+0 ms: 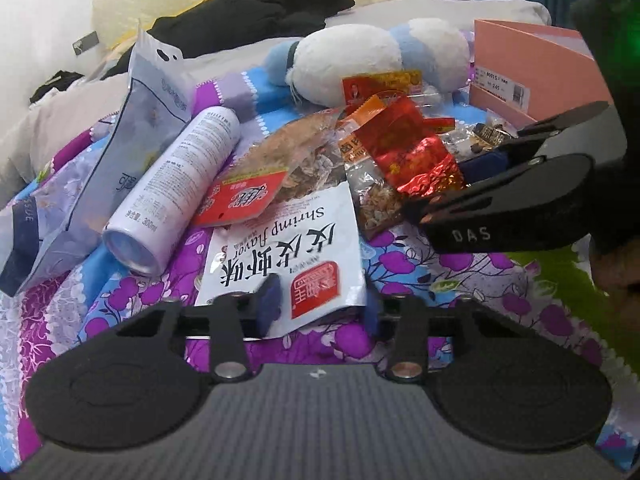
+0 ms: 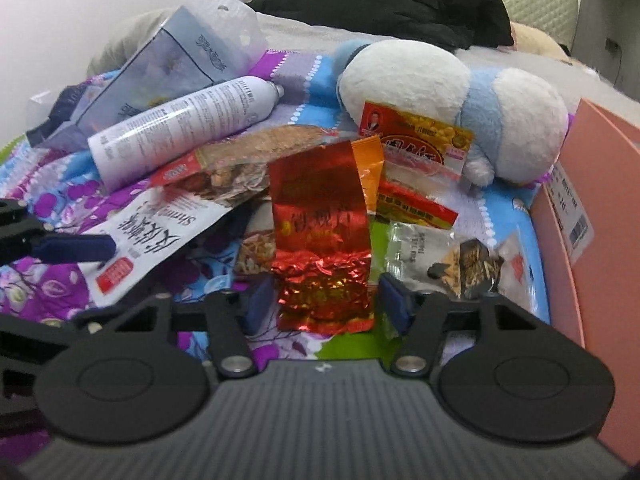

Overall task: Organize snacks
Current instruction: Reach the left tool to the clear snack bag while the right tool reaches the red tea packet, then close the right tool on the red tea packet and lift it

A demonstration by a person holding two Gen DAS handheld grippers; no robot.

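A white shrimp-flavour packet (image 1: 280,248) lies on the floral bedspread (image 1: 440,264). Its near end sits between the pads of my left gripper (image 1: 319,307); the left pad overlaps it and the right pad is at its edge, with no squeeze visible. In the right wrist view one left pad (image 2: 76,249) rests against that packet (image 2: 160,224). A red foil packet (image 2: 320,232) stands between the pads of my right gripper (image 2: 326,302), with a gap on each side. The left wrist view shows the right gripper (image 1: 472,172) reaching in from the right beside the foil packet (image 1: 416,152).
Several more snack packets are heaped behind: a clear one (image 1: 296,152), a yellow-red one (image 2: 420,148), a seed packet (image 2: 460,260). A white spray can (image 1: 176,188) and tissue bag (image 1: 132,120) lie left. A plush toy (image 1: 348,60), pink box (image 2: 592,200) and black clothes (image 1: 260,12) ring the pile.
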